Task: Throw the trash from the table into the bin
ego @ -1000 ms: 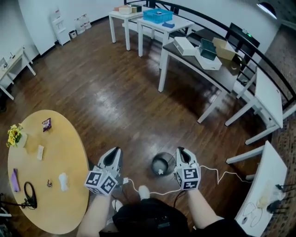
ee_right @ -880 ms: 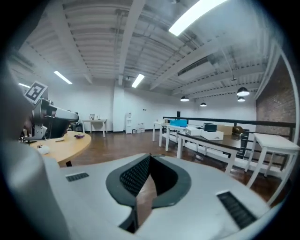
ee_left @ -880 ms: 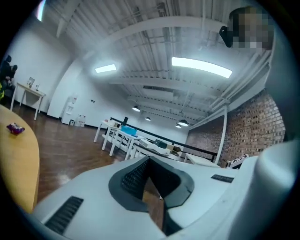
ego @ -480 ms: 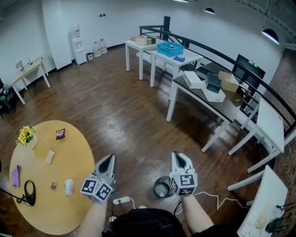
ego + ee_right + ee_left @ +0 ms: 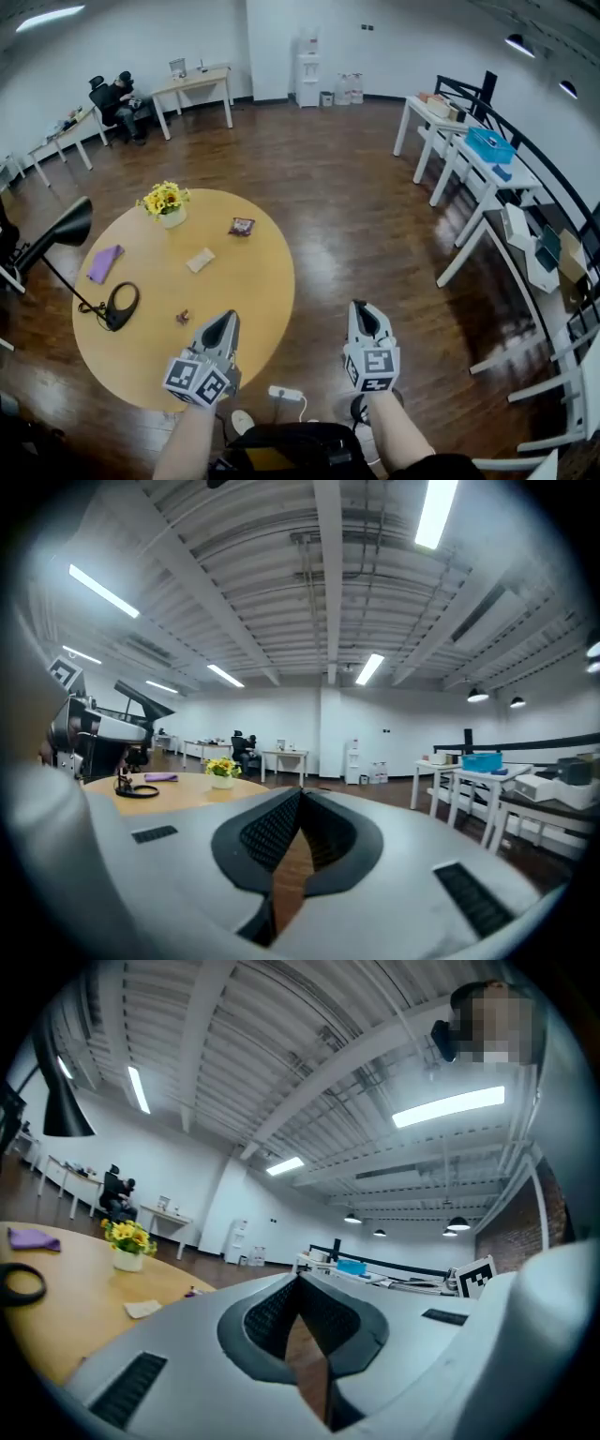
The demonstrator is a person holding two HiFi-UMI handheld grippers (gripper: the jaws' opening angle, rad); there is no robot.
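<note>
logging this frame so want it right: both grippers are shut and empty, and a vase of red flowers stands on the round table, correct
Not quite. The flowers are yellow, not red, as the head view shows. The rest holds: the left gripper and the right gripper are both shut and empty, and the vase stands on the round table.

Left claw [image 5: 227, 319], right claw [image 5: 360, 307]: closed, empty, level.

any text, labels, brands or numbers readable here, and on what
No readable text anywhere.
Dark snack packet on the round table: print too small to read.
Left marker cube and right marker cube: square black-and-white patterns, no letters.
</note>
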